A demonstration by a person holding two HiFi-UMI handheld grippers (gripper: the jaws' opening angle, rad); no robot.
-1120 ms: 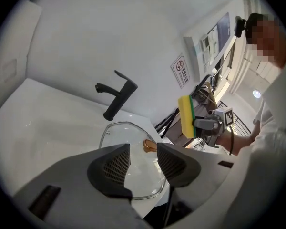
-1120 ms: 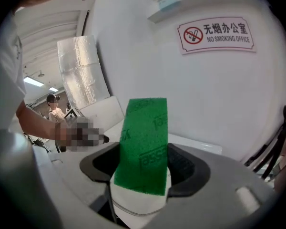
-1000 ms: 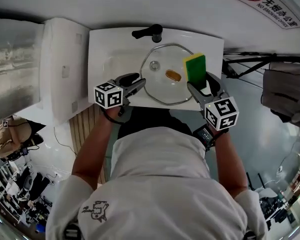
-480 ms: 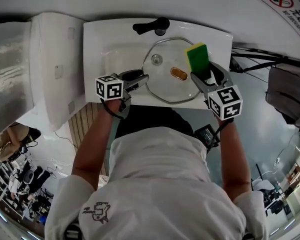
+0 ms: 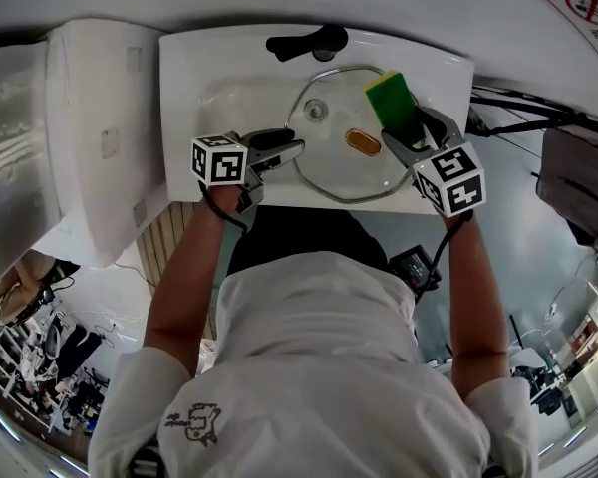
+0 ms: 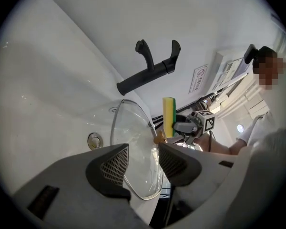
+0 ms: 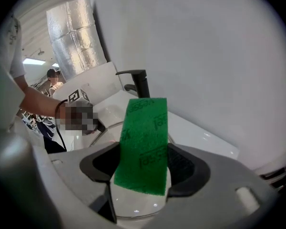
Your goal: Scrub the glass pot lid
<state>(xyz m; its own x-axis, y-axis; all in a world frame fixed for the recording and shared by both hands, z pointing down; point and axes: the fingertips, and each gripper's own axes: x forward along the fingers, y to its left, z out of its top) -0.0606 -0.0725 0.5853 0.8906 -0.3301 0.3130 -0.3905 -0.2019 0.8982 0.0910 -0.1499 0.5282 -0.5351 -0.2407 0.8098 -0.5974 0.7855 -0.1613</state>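
White sink (image 5: 191, 80) with the glass pot lid (image 5: 331, 169) resting in it

Black faucet (image 5: 307, 44) overhanging sink (image 5: 184, 118) at back, glass lid (image 5: 349, 174) filling right bowl, left part open.

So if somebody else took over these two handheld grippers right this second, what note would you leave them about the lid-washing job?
Left gripper: jaws open. The rim of the round glass pot lid sits in the gap and is not clamped.
Right gripper: shut on the green-and-yellow sponge, held over the lid's right side. Whether it touches the glass cannot be told.
The lid lies in the white sink, amber knob facing up, below the black tap.
Done: sponge in hand, both grippers at the lid.
Left: probably steady the lid with the left gripper, then scrub it.
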